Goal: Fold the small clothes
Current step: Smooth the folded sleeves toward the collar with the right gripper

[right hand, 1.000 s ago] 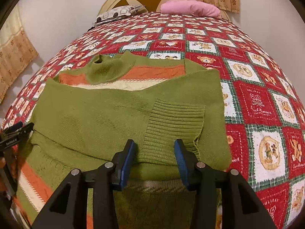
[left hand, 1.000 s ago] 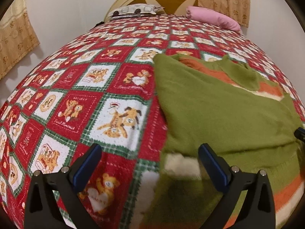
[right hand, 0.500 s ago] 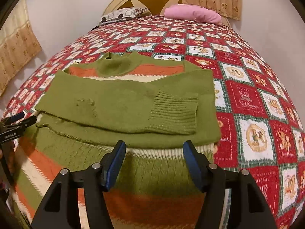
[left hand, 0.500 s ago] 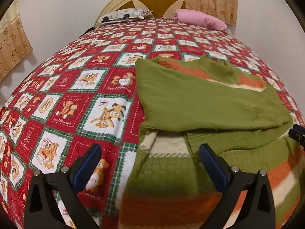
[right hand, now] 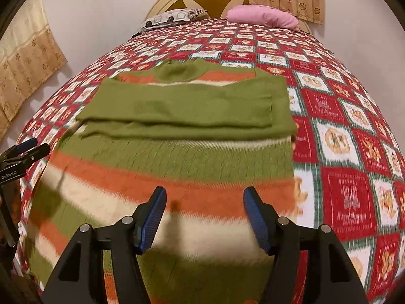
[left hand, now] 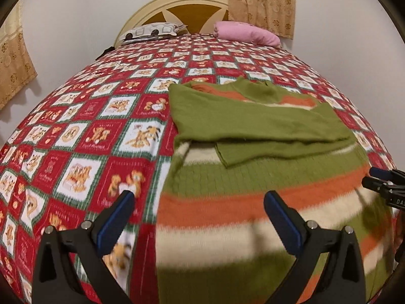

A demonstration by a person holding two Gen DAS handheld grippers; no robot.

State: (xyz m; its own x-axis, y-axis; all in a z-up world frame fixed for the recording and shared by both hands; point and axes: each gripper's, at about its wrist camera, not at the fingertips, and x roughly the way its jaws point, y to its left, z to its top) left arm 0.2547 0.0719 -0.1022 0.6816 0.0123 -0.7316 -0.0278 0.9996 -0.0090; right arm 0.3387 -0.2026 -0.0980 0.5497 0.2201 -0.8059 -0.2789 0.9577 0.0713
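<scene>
A small green sweater [left hand: 253, 167] with orange and cream stripes lies flat on the bed, also seen in the right wrist view [right hand: 177, 157]. Both green sleeves [right hand: 187, 109] are folded across its chest below the collar [right hand: 182, 72]. My left gripper [left hand: 200, 215] is open and empty above the sweater's lower left edge. My right gripper [right hand: 205, 215] is open and empty above the striped lower body. Each gripper shows at the edge of the other's view: the right gripper in the left wrist view [left hand: 384, 182] and the left gripper in the right wrist view [right hand: 22, 154].
The bed has a red, white and green patchwork quilt [left hand: 83, 136]. A patterned pillow [left hand: 149, 31] and a pink pillow [left hand: 245, 33] lie by the cream headboard [left hand: 192, 2]. Curtains [left hand: 263, 2] hang behind and on the left wall.
Both grippers pulled back toward the sweater's hem. The right gripper opened wider and let go of the sleeve cuff, which now lies flat across the chest.
</scene>
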